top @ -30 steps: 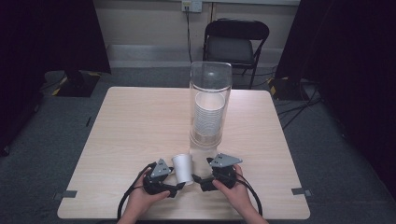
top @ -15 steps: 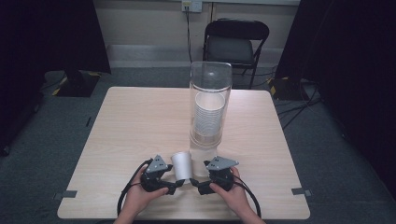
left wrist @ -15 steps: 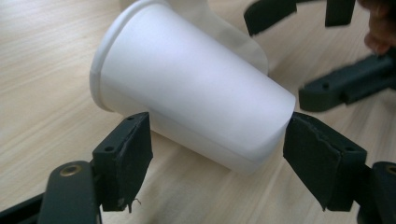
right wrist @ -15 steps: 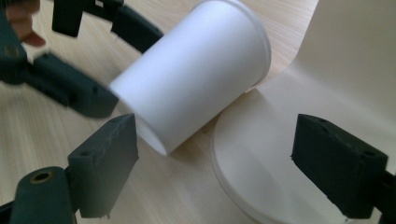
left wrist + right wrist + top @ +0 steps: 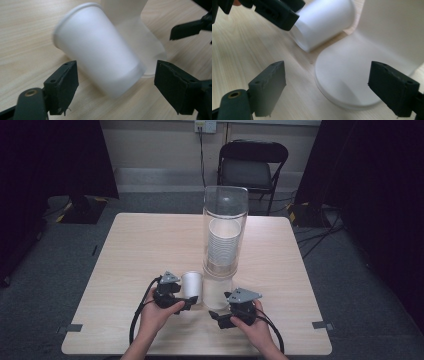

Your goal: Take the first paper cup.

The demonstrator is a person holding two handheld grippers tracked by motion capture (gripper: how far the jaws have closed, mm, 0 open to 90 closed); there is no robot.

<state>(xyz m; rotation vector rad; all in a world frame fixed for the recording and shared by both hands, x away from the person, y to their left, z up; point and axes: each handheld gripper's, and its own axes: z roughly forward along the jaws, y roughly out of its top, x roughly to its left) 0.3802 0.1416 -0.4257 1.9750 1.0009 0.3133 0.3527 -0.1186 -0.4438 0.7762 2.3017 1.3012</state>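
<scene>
A smooth white tapered cup [image 5: 100, 53], blurred, is seen tilted between the spread pads of the left gripper [image 5: 115, 87], apparently untouched; these have just been opening, having clasped it earlier. The right gripper [image 5: 337, 90] is held spread around the tube's [image 5: 225, 232] frosted base on the pale woodgrain counter [image 5: 135, 245].

No lettering to read anywhere; the white paper cup [image 5: 100, 55] is plain all round, no print, no logo; the clear tube [image 5: 225, 232] and the stacked cups [image 5: 222, 245] inside it carry no label; the wooden table [image 5: 140, 250] bears no marks or numbers; the black pads [image 5: 268, 87] have bare faces; the wall outlet [image 5: 205, 126] is too small to read.
</scene>
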